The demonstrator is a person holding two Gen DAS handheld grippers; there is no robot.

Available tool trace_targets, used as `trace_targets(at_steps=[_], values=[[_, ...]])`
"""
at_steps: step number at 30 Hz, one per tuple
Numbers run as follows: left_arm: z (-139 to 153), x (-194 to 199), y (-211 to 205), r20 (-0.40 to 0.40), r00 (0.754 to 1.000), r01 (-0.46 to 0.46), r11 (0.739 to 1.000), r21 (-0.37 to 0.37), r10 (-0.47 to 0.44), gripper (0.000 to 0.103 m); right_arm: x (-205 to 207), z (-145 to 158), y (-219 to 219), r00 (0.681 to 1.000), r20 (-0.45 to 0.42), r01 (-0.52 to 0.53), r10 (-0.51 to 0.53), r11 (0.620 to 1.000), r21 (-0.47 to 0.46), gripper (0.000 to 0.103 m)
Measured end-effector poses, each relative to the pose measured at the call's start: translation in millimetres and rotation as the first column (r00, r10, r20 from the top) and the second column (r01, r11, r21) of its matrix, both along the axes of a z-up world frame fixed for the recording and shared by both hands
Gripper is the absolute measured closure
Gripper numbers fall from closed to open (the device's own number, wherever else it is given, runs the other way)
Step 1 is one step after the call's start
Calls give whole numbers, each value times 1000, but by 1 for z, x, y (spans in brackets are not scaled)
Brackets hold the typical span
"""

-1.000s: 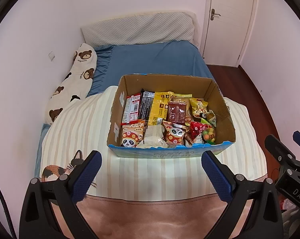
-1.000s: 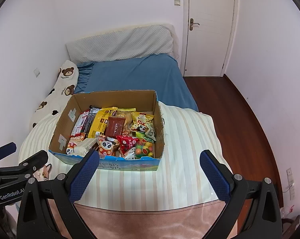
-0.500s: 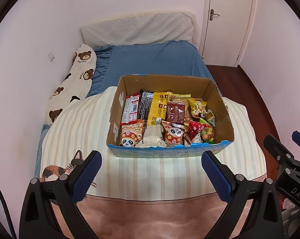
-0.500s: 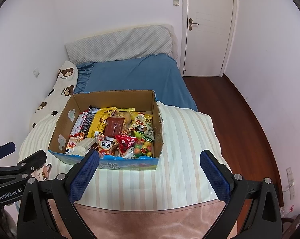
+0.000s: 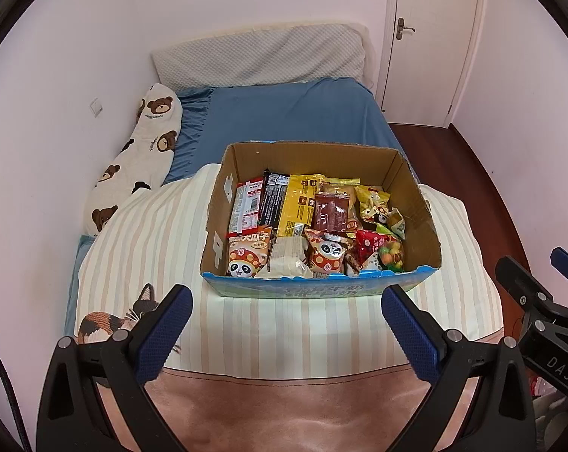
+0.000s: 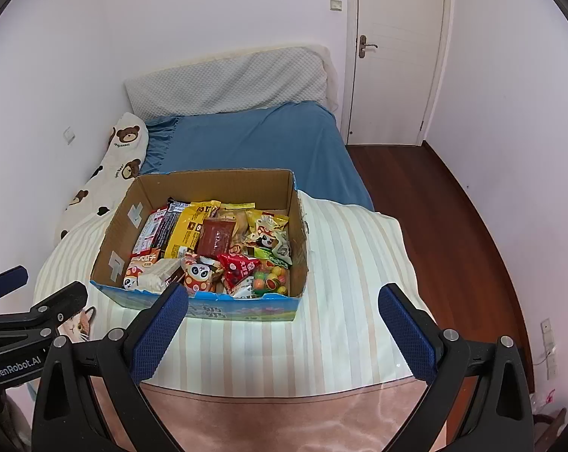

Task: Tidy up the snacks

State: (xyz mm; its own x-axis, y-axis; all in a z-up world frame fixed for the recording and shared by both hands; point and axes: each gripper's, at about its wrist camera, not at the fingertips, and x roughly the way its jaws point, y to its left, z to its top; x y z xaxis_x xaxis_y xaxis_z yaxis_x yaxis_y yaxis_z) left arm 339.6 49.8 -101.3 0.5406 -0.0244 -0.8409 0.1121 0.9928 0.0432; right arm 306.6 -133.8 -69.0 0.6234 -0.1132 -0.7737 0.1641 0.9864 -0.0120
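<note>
An open cardboard box point(image 5: 419, 203) point(image 6: 301, 233) with a blue front rests on a striped quilt on the bed. It is packed with several snack packets: a yellow bag point(image 5: 298, 205) point(image 6: 188, 231), a brown pouch point(image 5: 331, 216) point(image 6: 216, 241), a panda pack point(image 5: 246, 254) and a red triangular bag point(image 6: 238, 269). My left gripper point(image 5: 286, 303) hovers open just short of the box's front edge, nothing between its blue pads. My right gripper point(image 6: 282, 301) is also open and empty, at the box's near right corner. Each gripper shows at the edge of the other's view.
The striped quilt point(image 5: 141, 241) point(image 6: 355, 275) covers the near half of the bed; a blue sheet point(image 5: 284, 113) and grey pillow point(image 5: 261, 52) lie beyond. A bear-print bolster point(image 5: 141, 158) lines the left wall. A wooden floor point(image 6: 442, 211) and a shut white door point(image 6: 397, 52) are on the right.
Both views shift only slightly; the box sits a touch lower and further left in the right wrist view. Both grippers stay open and empty.
</note>
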Motion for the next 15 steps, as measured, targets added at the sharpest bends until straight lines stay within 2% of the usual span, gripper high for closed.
trace_targets(at_steps=[15], values=[[1, -2, 1, 8, 1000, -4, 1000, -2, 4, 0, 0, 0, 2, 1000, 1, 0, 0, 1000, 2, 0]])
